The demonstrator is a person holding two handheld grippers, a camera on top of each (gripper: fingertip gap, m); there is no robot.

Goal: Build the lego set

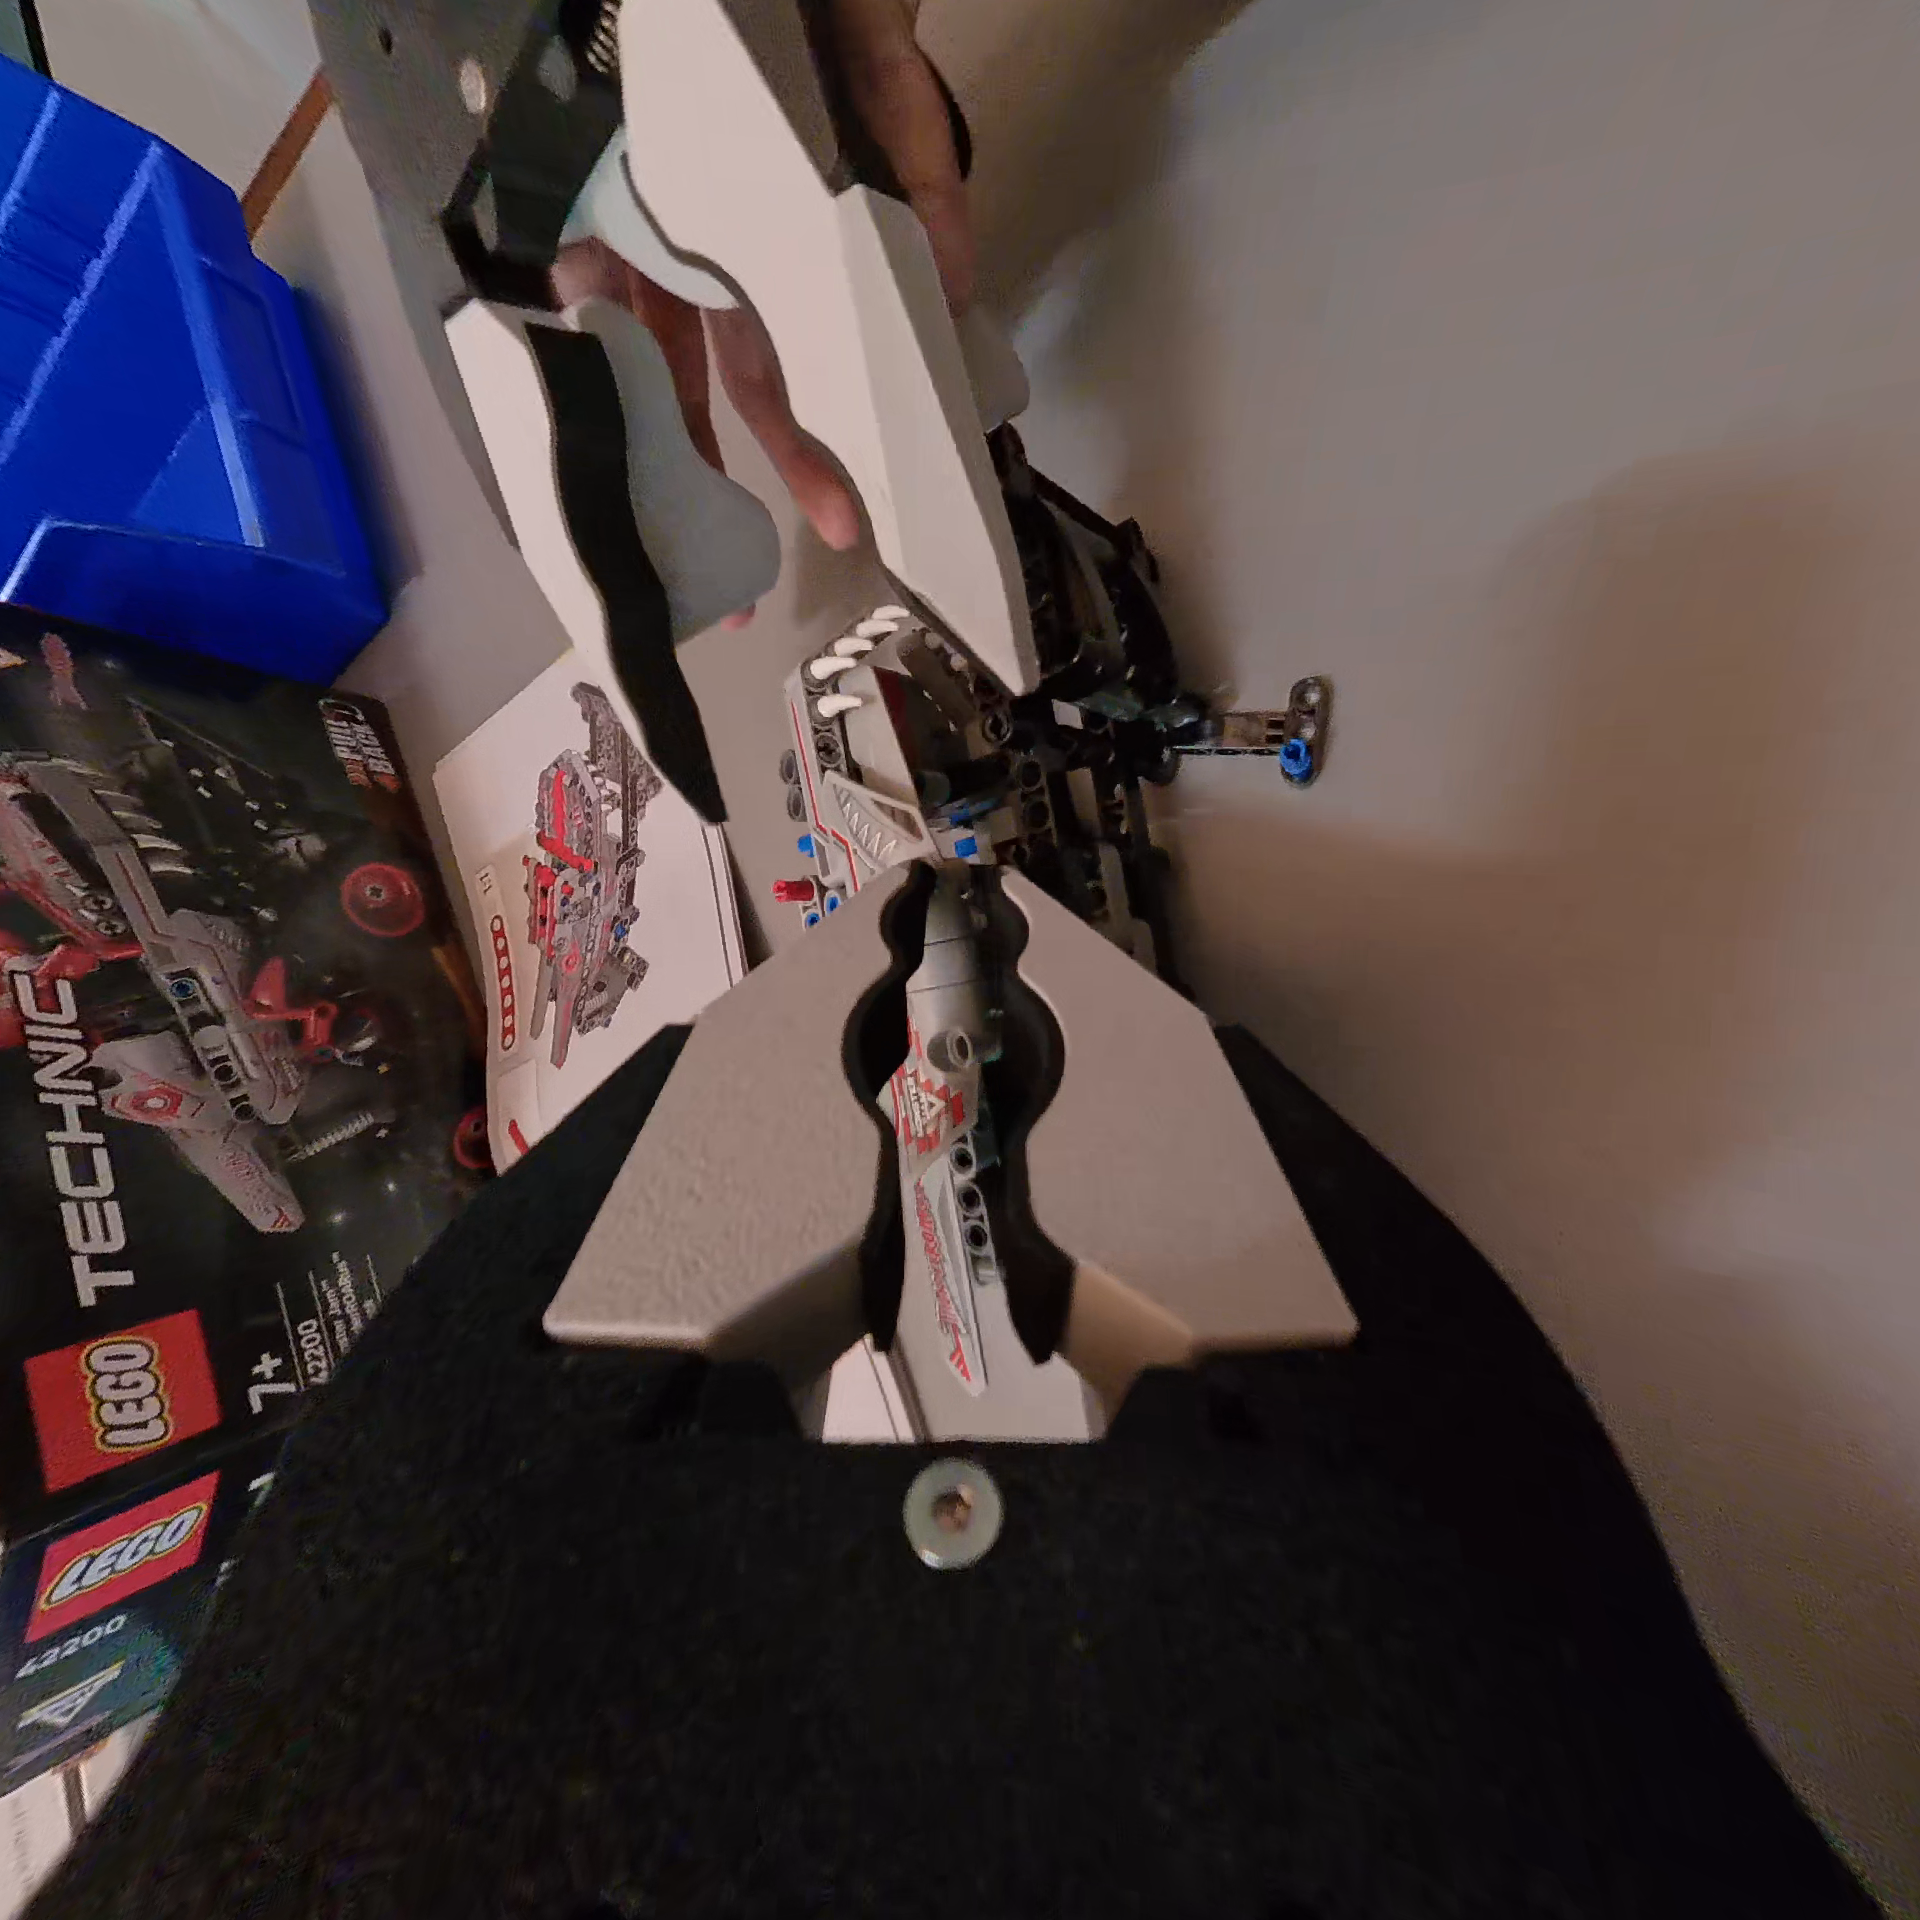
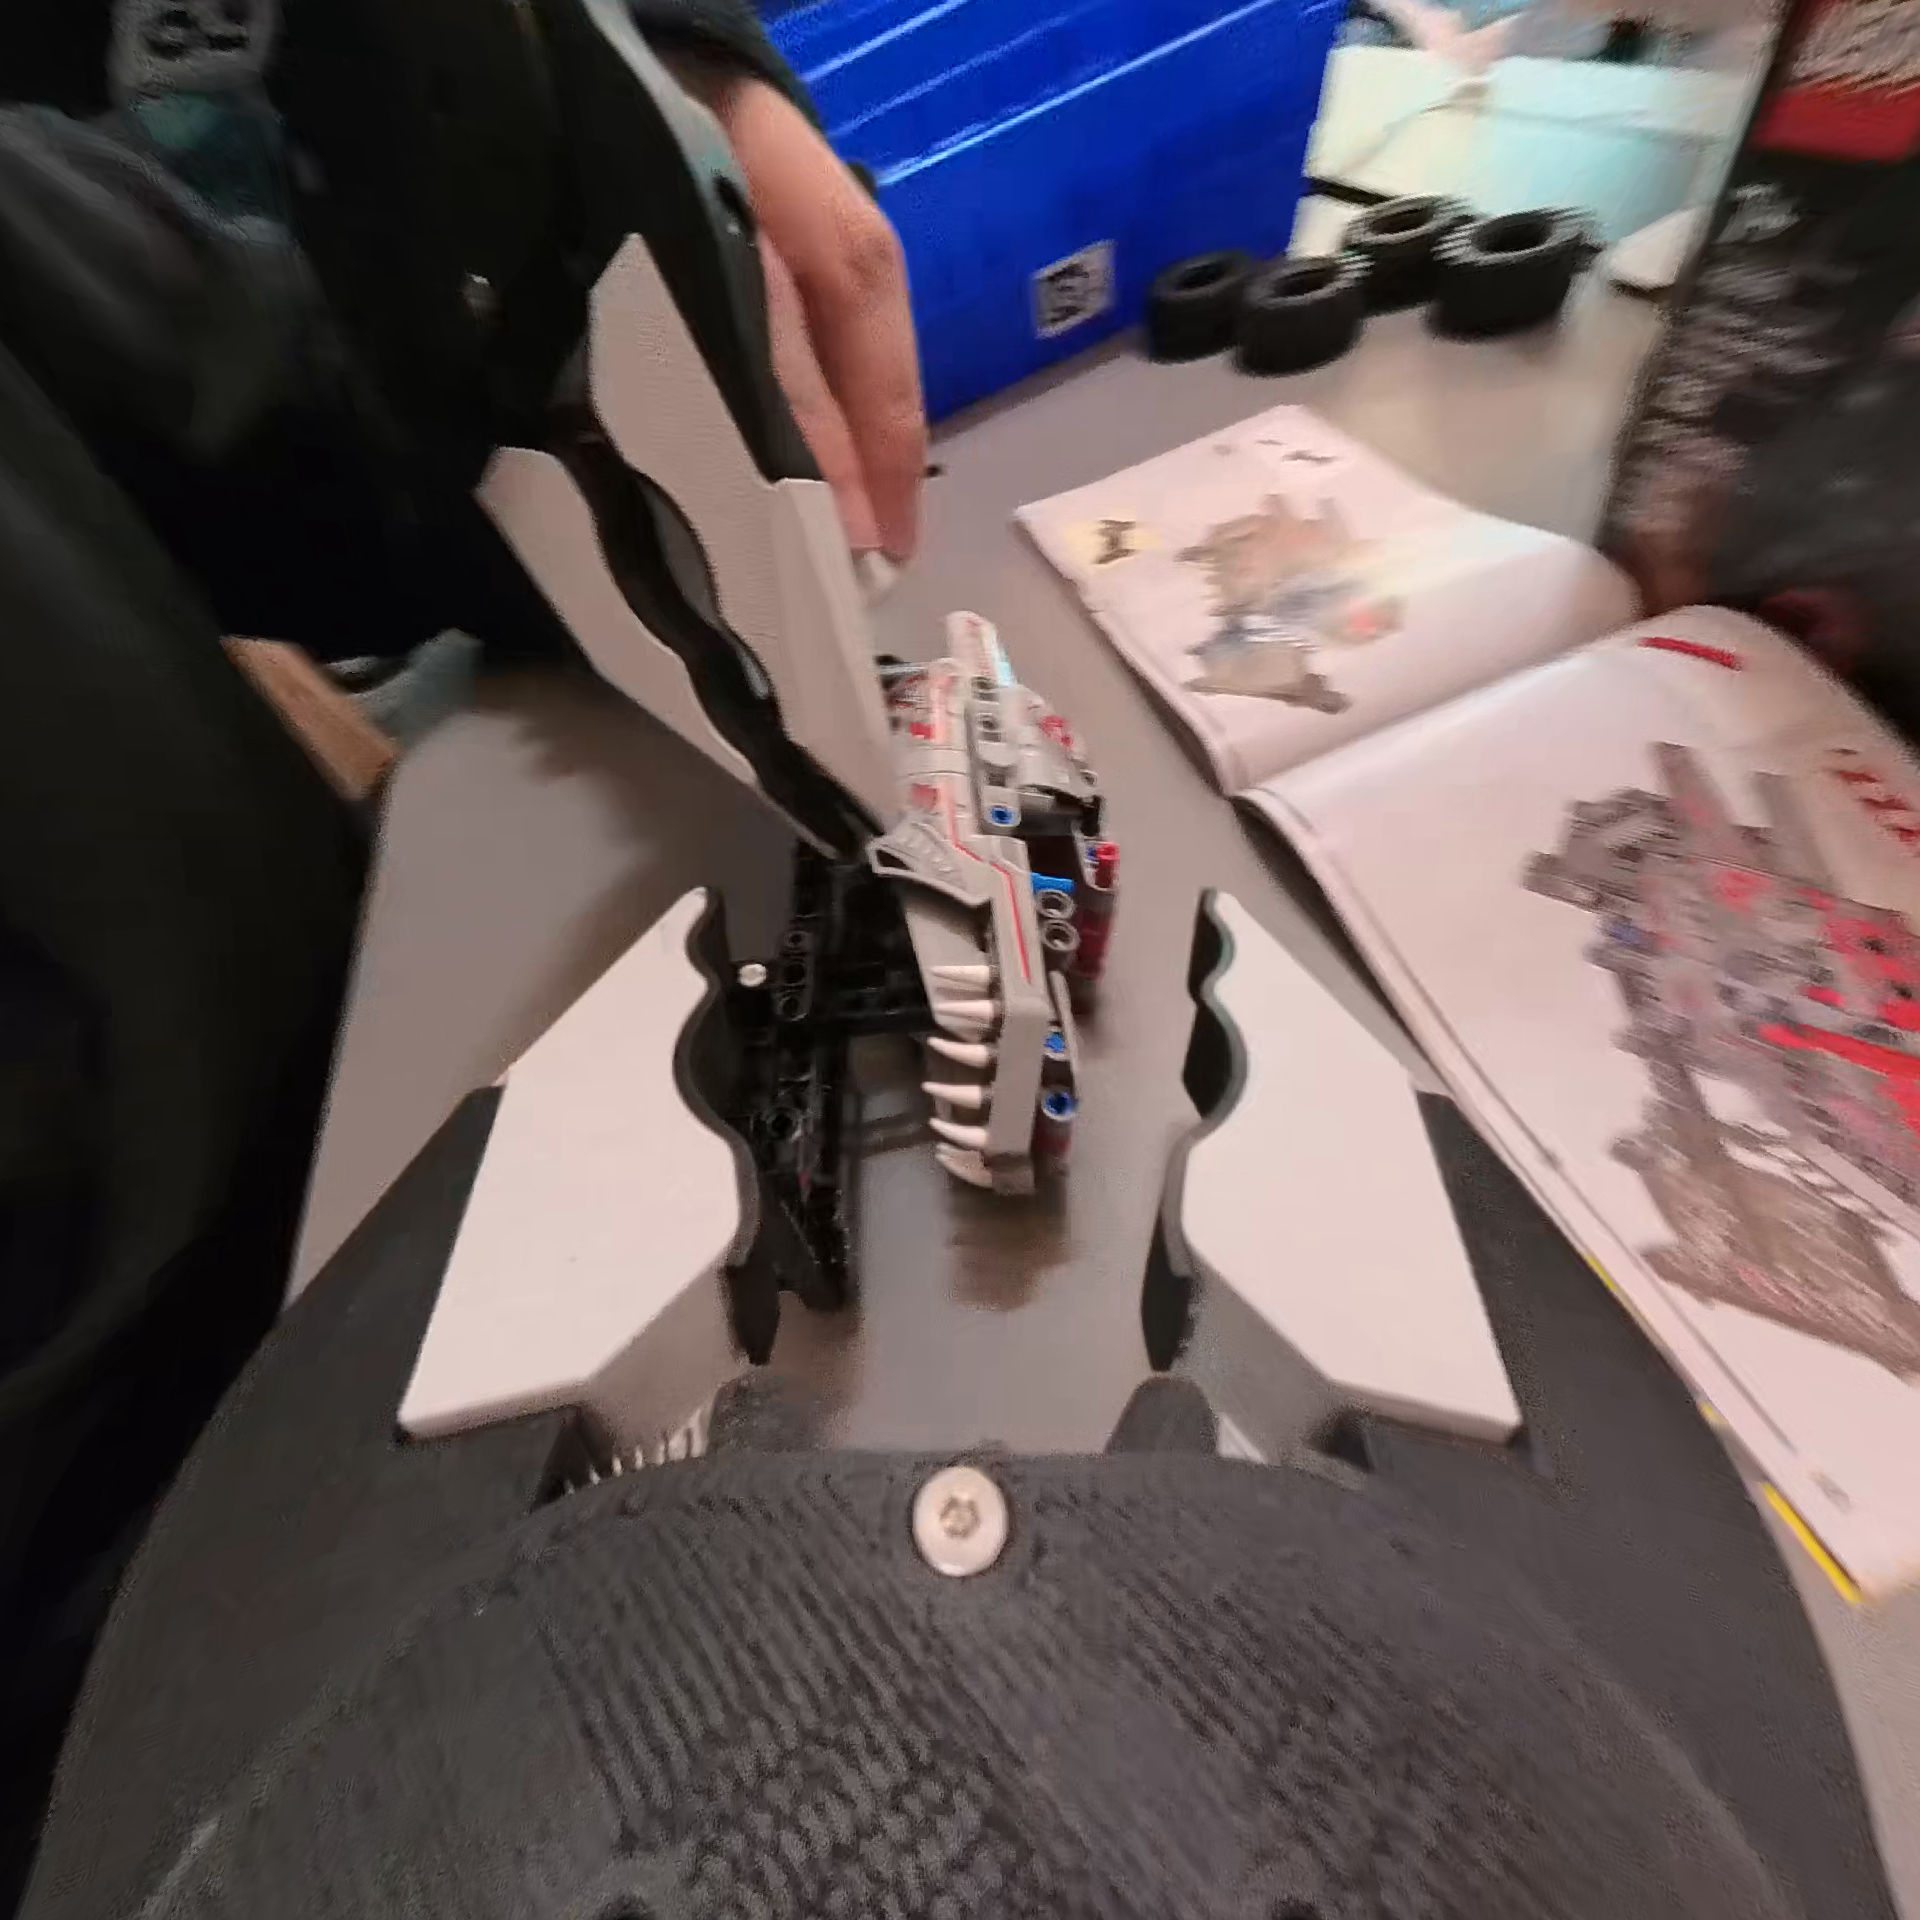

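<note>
The Lego model (image 2: 997,987) lies on the table: a grey body with red stickers, white teeth and a black frame. My left gripper (image 1: 951,894) is shut on the grey rear body of the model (image 1: 935,1122). It also shows in the right wrist view (image 2: 842,831), coming down from the upper left with a hand on it. My right gripper (image 2: 956,914) is open, its jaws wide apart on either side of the toothed front end. The left finger is close beside the black frame. In the left wrist view the right gripper (image 1: 873,743) comes down over the model's head.
An open instruction booklet (image 2: 1455,831) lies right of the model and shows in the left wrist view (image 1: 592,894). A blue bin (image 2: 1039,156), several black tyres (image 2: 1371,281) and the Lego box (image 1: 187,987) stand beyond. A thin beam with a blue pin (image 1: 1299,727) sticks out of the frame. Less than 4 cm separates the two grippers' tips.
</note>
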